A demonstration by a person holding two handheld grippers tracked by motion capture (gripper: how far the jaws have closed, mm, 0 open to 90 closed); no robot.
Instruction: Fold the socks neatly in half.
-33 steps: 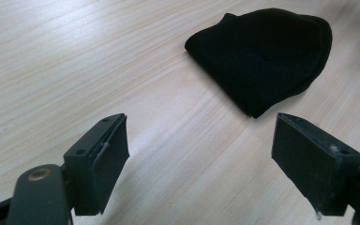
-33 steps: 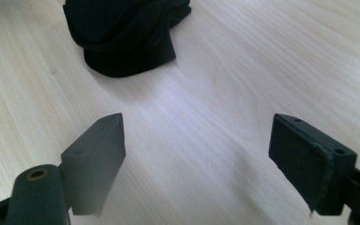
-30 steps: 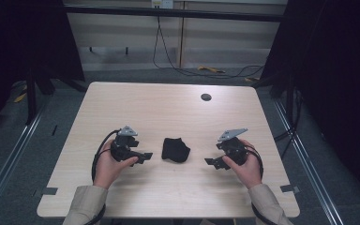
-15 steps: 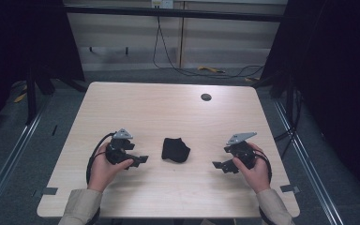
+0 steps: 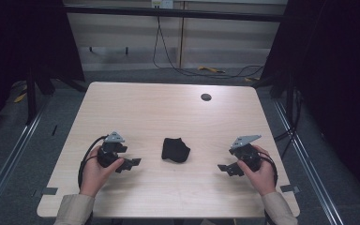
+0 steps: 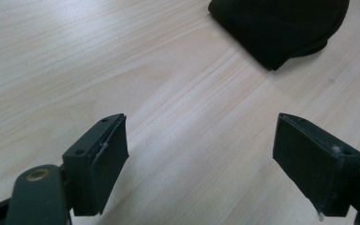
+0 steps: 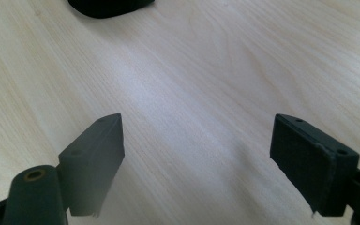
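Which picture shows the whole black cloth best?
The high view: the whole black cloth lies folded on the table. The left gripper view shows one cut-off part; the right gripper view shows just an edge.

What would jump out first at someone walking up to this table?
A small crumpled black cloth lies alone near the middle of the pale wooden table. On either side of it, a person's hands hold two black devices: the left gripper and the right gripper, both with jaws wide open, pointing inward at the cloth without touching it. A small dark round spot sits near the far edge.
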